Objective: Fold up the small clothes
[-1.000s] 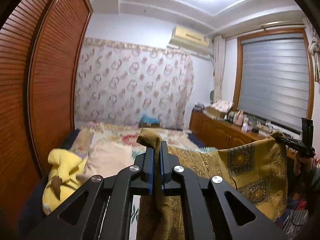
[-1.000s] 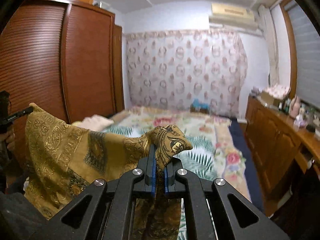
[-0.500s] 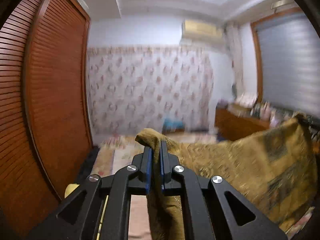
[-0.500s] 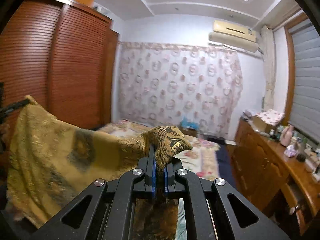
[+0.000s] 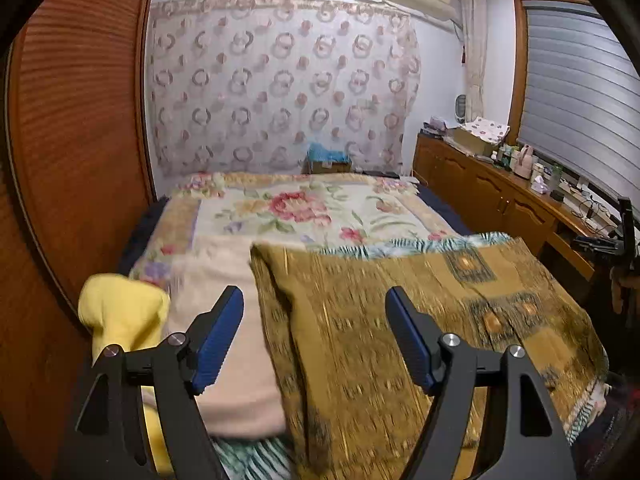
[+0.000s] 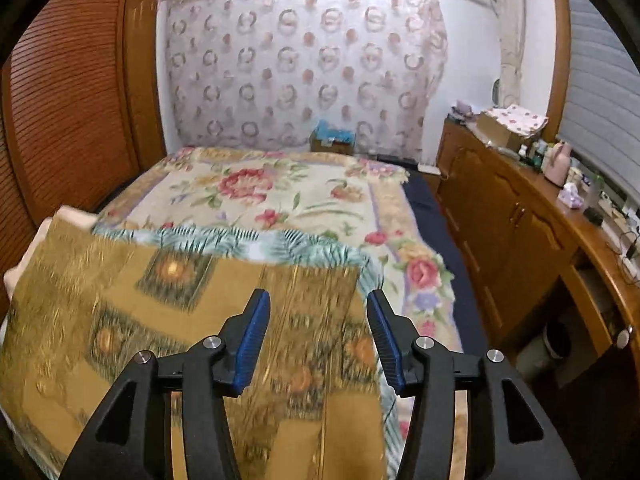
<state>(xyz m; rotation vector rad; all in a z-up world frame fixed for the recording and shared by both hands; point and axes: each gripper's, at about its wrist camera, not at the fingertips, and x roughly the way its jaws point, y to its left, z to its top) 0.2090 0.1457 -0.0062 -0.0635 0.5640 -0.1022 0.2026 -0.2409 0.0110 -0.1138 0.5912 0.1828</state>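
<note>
Both tongs are standing wide open and gripping nothing: the left tongs [image 5: 314, 336] are hanging over the near left part of the cloth [image 5: 420, 320], their blue pads [image 5: 218, 340] spread well apart, and the right tongs [image 6: 318, 336] are hovering over the cloth's near right part, pads [image 6: 252, 340] likewise spread. The cloth, a gold piece with dark square motifs (blurred in both views), is lying spread across the near end of the bed [image 5: 304, 208], on top of the floral blanket [image 6: 280, 192]. A teal fern-print edge [image 6: 248, 242] is showing just beyond the cloth's far side. To the cloth's left, a cream blanket [image 5: 228, 320] is lying against it, and a yellow item [image 5: 120, 316] is sitting further left, at the bed's edge beside the wardrobe [image 5: 76, 140]. To the cloth's right, a wooden sideboard [image 6: 516, 216] is running along the wall under the blind [image 5: 580, 92], carrying small bottles and boxes. Beyond the cloth, at the bed's far end, a patterned curtain [image 5: 280, 84] is hanging, with a blue-topped box [image 5: 328, 158] at its foot. At the right edge of the left view, the right tongs' black frame is showing past the cloth's right side.
</note>
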